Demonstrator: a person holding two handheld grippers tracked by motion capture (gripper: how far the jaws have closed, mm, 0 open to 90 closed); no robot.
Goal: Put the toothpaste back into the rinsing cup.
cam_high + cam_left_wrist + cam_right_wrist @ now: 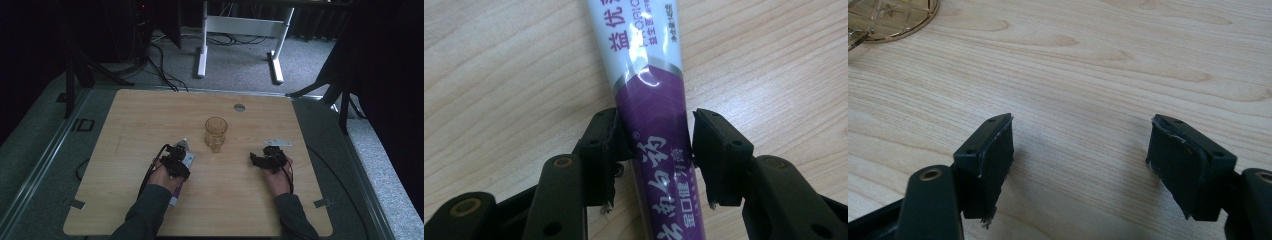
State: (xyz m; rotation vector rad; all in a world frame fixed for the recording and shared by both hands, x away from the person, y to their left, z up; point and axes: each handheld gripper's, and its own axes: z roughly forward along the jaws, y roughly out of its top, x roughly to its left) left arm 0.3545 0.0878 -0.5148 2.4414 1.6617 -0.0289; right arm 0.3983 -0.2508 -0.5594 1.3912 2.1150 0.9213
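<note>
Nearest the camera in the high view, two grey sleeves (150, 210) enter from the bottom edge, each hand carrying a black gripper over the wooden table (125, 125).

The left gripper (655, 150) has its jaws closed on a toothpaste tube (651, 100) that lies flat on the wood. In the left gripper view the pads press the purple part of the tube from both sides. The tube carries white Chinese characters on the purple, among them what looks like "云南白药", and purple characters "益优" on the white part above a silver band. Smaller print near the top edge is cut off and too fine to read. In the high view the tube (176, 196) is mostly hidden under the hand and gripper, with its ends showing before and beyond them.

The right gripper (1080, 170) hangs open just above bare wood, jaws wide apart with nothing between them.

Farther on, between the two grippers, an amber patterned drinking glass (216, 133) stands upright. Its base is clipped by the top left corner of the right gripper view. Near the table's far edge is a round cable hole (239, 107). Beyond the table, on grey carpet, stand white desk legs (202, 50) and loose black cables (160, 65); the surroundings are too dark to make out.
</note>
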